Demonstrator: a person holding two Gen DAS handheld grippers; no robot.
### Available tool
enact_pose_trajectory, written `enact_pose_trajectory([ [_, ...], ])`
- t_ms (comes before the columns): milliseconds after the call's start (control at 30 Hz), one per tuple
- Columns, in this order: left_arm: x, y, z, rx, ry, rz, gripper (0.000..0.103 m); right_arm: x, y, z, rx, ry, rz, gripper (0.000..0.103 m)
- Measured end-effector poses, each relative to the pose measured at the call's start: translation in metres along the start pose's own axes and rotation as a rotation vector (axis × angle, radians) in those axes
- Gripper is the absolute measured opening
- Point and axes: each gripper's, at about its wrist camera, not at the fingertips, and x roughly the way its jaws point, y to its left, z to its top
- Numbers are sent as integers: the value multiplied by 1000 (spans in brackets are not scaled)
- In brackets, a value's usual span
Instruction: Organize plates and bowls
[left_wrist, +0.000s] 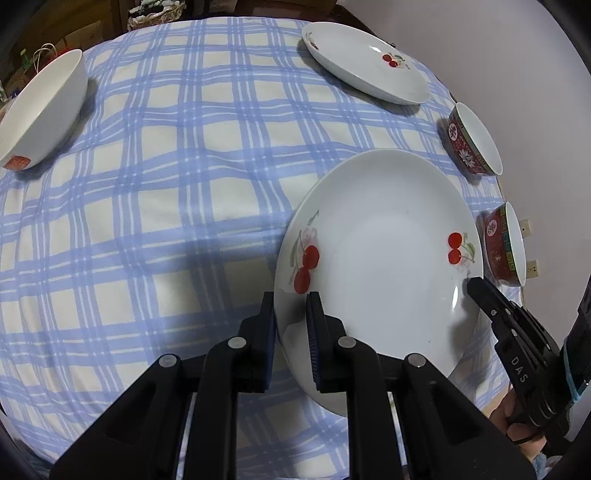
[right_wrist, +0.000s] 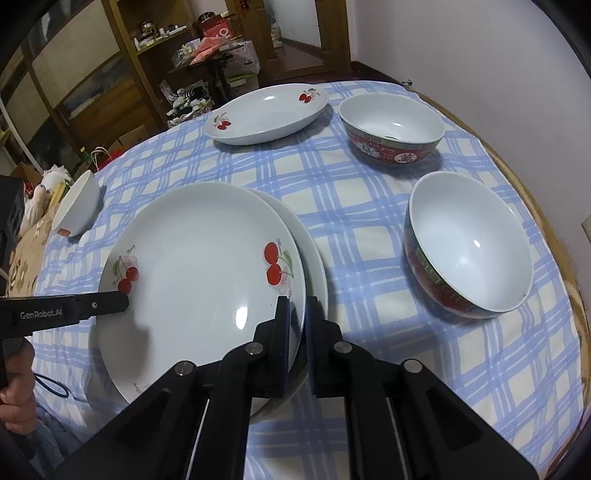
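On my left, past the tabletop's (right_wrist: 369, 229) far-left edge, stand wooden shelves (right_wrist: 155, 48) crowded with boxes and a doorway beyond; a plain white wall (right_wrist: 480, 55) runs along the right edge. A blue-and-cream checked cloth (left_wrist: 166, 184) covers the round tabletop. A white bowl (right_wrist: 78, 206) sits at its left edge. My left hand-held gripper (left_wrist: 291, 314) is closed on the left rim of the top cherry plate (right_wrist: 199, 266), which lies on a second plate (right_wrist: 314, 266) near the front edge; my right hand-held gripper (right_wrist: 297, 321) is clamped on the same plate's right rim. A third cherry plate (right_wrist: 266, 114) rests at the far edge, and two red-patterned bowls (right_wrist: 391, 129) (right_wrist: 469, 243) stand along the right edge.
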Motion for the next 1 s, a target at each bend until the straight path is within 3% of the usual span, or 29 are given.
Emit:
enact_pose_trajectory([
  [633, -25, -6, -16, 82, -77, 121, 20, -13, -9, -4, 47, -25, -22, 11],
  [833, -27, -6, -17, 89, -87, 153, 24, -25, -3, -2, 4, -75, -11, 12],
  [933, -32, -6, -17, 97, -102, 175, 35, -28, 0, -2, -2, -70, -6, 16],
  [1000, -37, -8, -17, 128, -125, 222, 53, -27, -1, -2, 1, -49, -9, 32],
])
